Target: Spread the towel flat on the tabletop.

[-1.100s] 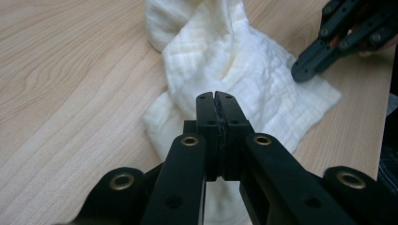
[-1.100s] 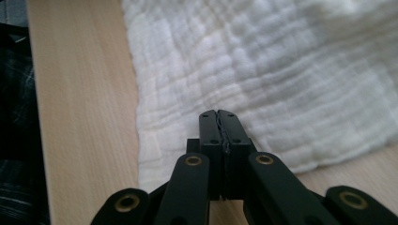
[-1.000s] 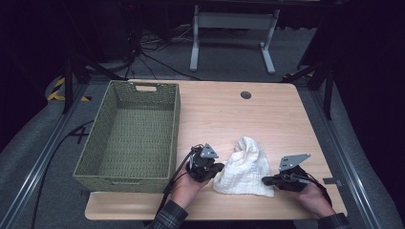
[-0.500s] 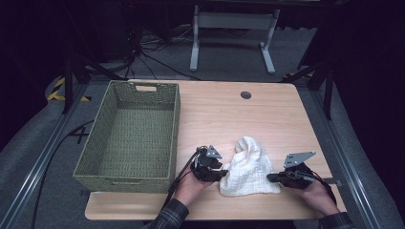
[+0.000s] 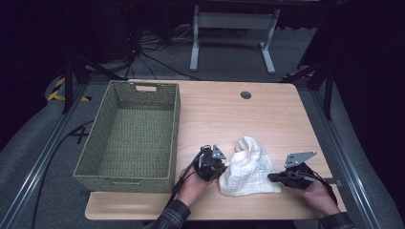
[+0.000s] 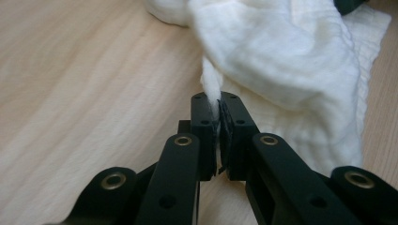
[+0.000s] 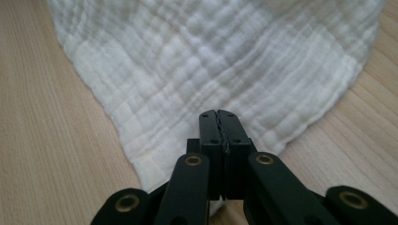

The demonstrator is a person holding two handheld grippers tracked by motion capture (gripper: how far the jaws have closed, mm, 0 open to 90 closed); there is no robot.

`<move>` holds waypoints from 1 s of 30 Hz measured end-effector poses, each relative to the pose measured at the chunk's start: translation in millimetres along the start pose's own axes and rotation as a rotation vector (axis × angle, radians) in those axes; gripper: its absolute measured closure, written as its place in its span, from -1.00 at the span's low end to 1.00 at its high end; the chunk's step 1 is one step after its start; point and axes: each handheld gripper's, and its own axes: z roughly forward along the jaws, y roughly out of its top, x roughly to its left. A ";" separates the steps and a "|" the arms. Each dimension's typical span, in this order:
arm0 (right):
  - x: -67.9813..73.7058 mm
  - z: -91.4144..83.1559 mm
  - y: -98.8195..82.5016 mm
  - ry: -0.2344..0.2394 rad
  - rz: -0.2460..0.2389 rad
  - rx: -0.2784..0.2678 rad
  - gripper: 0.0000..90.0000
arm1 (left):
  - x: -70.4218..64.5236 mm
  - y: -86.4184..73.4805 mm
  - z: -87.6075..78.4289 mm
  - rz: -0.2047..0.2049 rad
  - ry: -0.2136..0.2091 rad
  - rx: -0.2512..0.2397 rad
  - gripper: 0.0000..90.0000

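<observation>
The white cloth lies bunched on the bench near its front edge, between the 2 hands and just right of the woven basket. The left tongs have just been closing and now pinch a raised fold of the cloth between their pads. The right tongs are closed at the cloth's near edge; the jaws meet with no gap, and the hem seems to pass under them, so I judge a thin layer is caught.

To do this step well, both grips should stay firm and lift together, keeping the cloth taut enough that neither fold slips free before it clears the bench.

The high view gives the layout: basket open and empty, cloth humped in the middle, a hand on each side. The left gripper view adds the exact pinch, a thin ridge of fabric standing between the pads. The right gripper view shows the crinkled weave and the hem's corner.
</observation>
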 end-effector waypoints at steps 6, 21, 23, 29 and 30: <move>-7.3 -10.8 -9.6 -0.046 0.028 0.009 1.00 | 3.0 -7.0 -21.4 -0.083 0.026 -0.050 0.90; -13.4 -29.1 -25.3 -0.092 0.056 -0.016 0.85 | -25.4 -16.2 -31.0 -0.083 0.010 -0.020 0.51; -13.5 -30.4 -23.3 -0.090 0.057 -0.031 0.83 | -23.9 -12.3 -31.2 -0.086 0.015 -0.028 0.48; -22.1 -31.4 -5.5 -0.097 0.062 -0.107 0.59 | -8.4 7.8 -19.9 -0.064 0.006 -0.063 0.38; -24.5 -30.1 -3.2 -0.097 0.063 -0.116 0.57 | -6.7 11.0 -16.8 -0.071 -0.004 -0.068 0.38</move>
